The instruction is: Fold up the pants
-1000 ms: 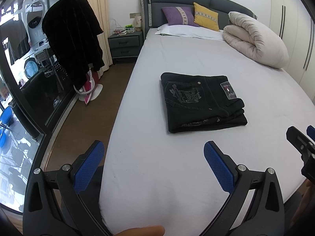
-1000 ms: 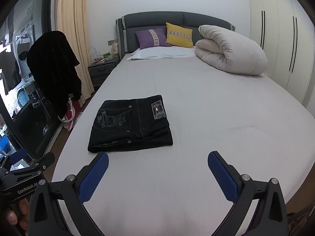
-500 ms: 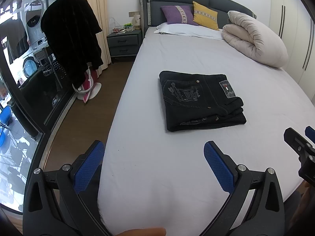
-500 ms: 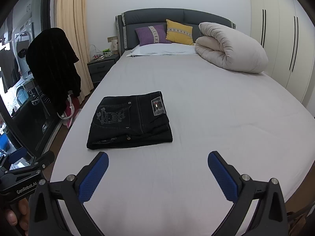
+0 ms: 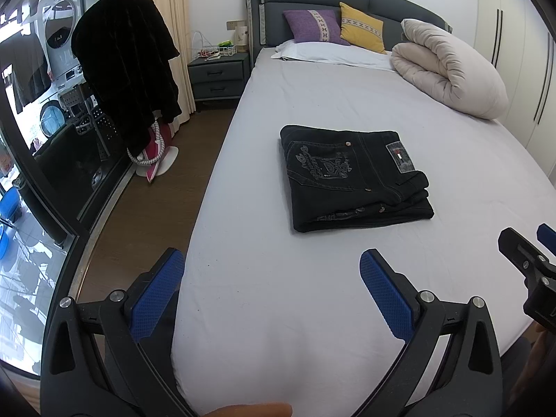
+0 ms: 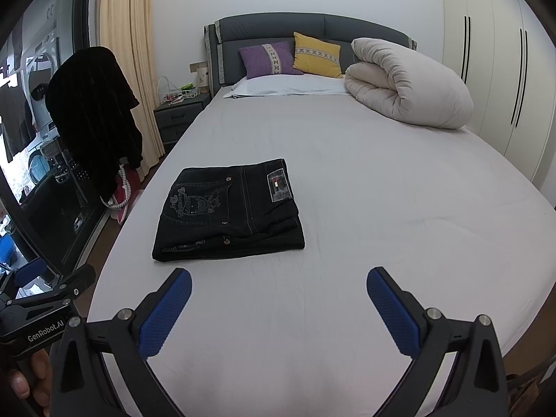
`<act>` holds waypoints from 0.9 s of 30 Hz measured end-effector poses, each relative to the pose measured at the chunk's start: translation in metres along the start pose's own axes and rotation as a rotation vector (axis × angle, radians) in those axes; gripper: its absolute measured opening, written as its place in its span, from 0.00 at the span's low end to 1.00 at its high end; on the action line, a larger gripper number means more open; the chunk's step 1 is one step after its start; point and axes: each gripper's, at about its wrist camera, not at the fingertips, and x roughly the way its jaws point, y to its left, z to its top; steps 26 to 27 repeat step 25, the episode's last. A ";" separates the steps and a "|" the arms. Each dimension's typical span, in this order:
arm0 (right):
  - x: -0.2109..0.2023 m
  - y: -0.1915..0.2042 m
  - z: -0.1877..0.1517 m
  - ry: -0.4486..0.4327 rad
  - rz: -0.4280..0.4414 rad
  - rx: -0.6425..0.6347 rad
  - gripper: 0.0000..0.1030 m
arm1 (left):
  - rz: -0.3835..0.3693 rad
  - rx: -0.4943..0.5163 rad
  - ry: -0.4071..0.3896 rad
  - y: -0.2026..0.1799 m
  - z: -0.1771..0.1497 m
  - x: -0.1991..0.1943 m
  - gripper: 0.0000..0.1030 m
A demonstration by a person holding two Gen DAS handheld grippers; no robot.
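Black jeans lie folded into a compact rectangle on the grey bed sheet, back pocket embroidery and label facing up; they also show in the right wrist view. My left gripper is open and empty, held above the foot of the bed, short of the jeans. My right gripper is open and empty, likewise back from the jeans. Each gripper shows at the other view's edge.
A rolled cream duvet and purple and yellow pillows lie at the head of the bed. A nightstand, a black coat on a stand and a glass door stand left. Wardrobes line the right wall.
Both grippers have drawn back slightly from the folded jeans and risen a little. The jeans have not moved. Both grippers stay open.
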 end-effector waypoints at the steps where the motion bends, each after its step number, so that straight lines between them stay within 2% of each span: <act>1: 0.000 0.000 -0.001 0.001 0.000 -0.001 1.00 | 0.000 -0.001 0.000 0.000 0.000 0.000 1.00; 19: 0.003 0.001 -0.005 0.016 0.005 -0.004 1.00 | -0.014 -0.004 0.020 -0.004 -0.003 0.006 1.00; 27: 0.006 -0.003 -0.006 0.025 0.012 0.002 1.00 | -0.018 0.005 0.003 -0.004 -0.002 0.008 1.00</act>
